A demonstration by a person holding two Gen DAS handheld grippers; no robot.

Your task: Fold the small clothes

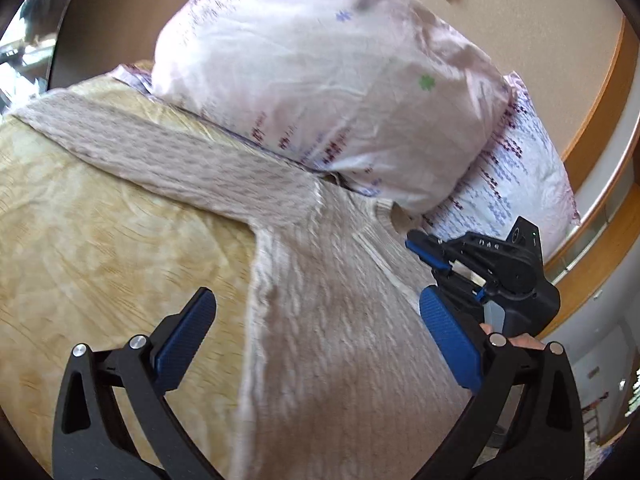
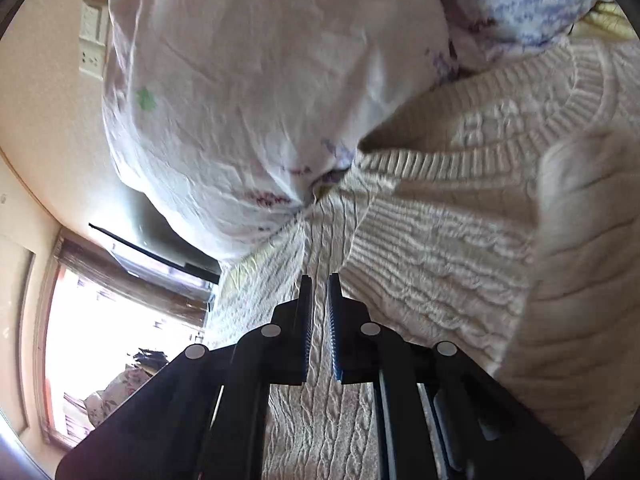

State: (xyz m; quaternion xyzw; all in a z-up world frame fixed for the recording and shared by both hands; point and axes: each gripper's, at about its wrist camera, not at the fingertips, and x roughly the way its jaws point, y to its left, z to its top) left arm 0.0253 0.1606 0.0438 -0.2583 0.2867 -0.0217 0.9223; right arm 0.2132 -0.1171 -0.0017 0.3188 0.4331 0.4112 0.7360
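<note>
Left view: sweater (image 1: 328,320) flat on blanket (image 1: 100,240) by pillow (image 1: 320,80), one sleeve spread out, unfolded. Left gripper (image 1: 316,320) wide open, empty, above body. Right gripper (image 1: 430,254) near collar.

Right view: right gripper (image 2: 320,292) nearly shut; no knit visibly pinched. Other sleeve looks turned in over body, so fold prob. just started; most left.

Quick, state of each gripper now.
Left gripper: open, empty, above the cream cable-knit sweater.
Right gripper: nearly shut; whether it pinches the sweater cannot be told.
</note>
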